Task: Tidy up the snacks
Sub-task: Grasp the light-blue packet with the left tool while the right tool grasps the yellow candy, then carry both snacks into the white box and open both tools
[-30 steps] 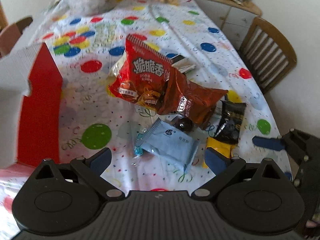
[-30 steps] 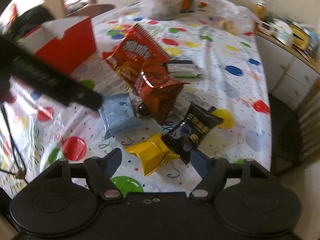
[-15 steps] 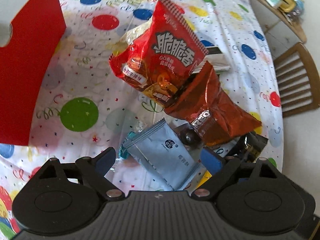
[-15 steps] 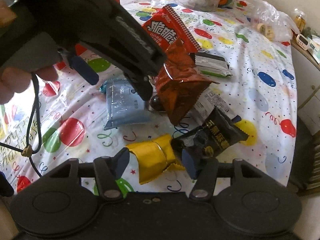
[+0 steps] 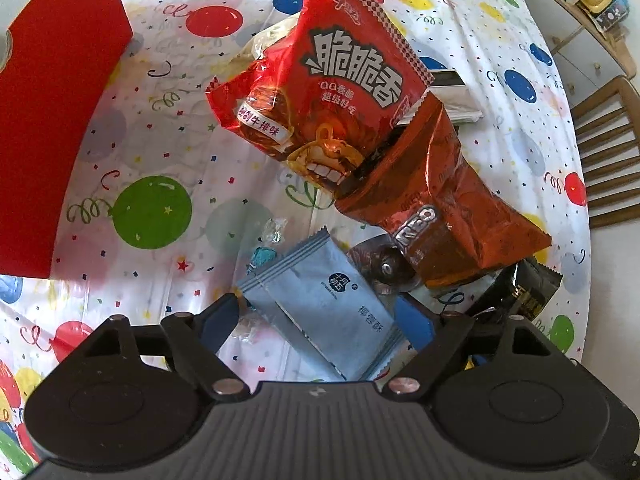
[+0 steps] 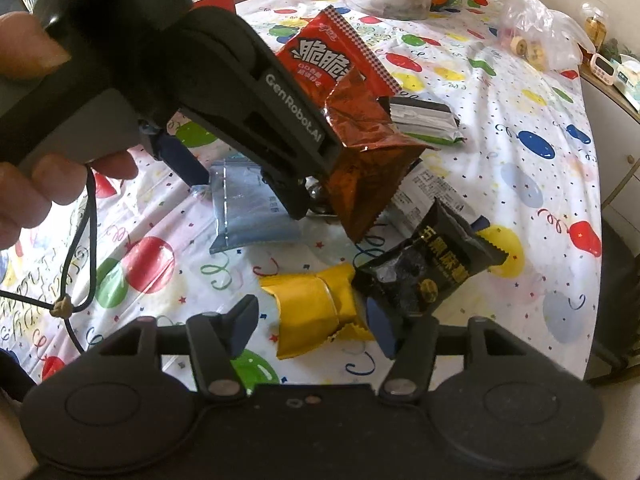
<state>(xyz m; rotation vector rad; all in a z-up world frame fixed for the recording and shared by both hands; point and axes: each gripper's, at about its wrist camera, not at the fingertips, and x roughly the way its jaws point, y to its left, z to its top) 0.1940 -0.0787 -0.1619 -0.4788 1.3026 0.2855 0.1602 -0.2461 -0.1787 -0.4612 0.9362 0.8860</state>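
A balloon-print cloth covers the surface (image 5: 152, 152), where a glossy red chip bag (image 5: 336, 92) overlaps a crinkled copper foil pouch (image 5: 440, 200) mid-surface. The left gripper (image 5: 316, 320), jaws wide apart, straddles a flat pale-blue packet (image 5: 324, 300); the right gripper (image 6: 312, 320), equally spread, flanks a folded gold wrapper (image 6: 312, 312).

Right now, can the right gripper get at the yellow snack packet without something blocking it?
Probably yes. The right gripper is open, and the yellow packet lies flat just ahead between its fingers. Nothing covers it, though the black packet touches its right edge and might get nudged.
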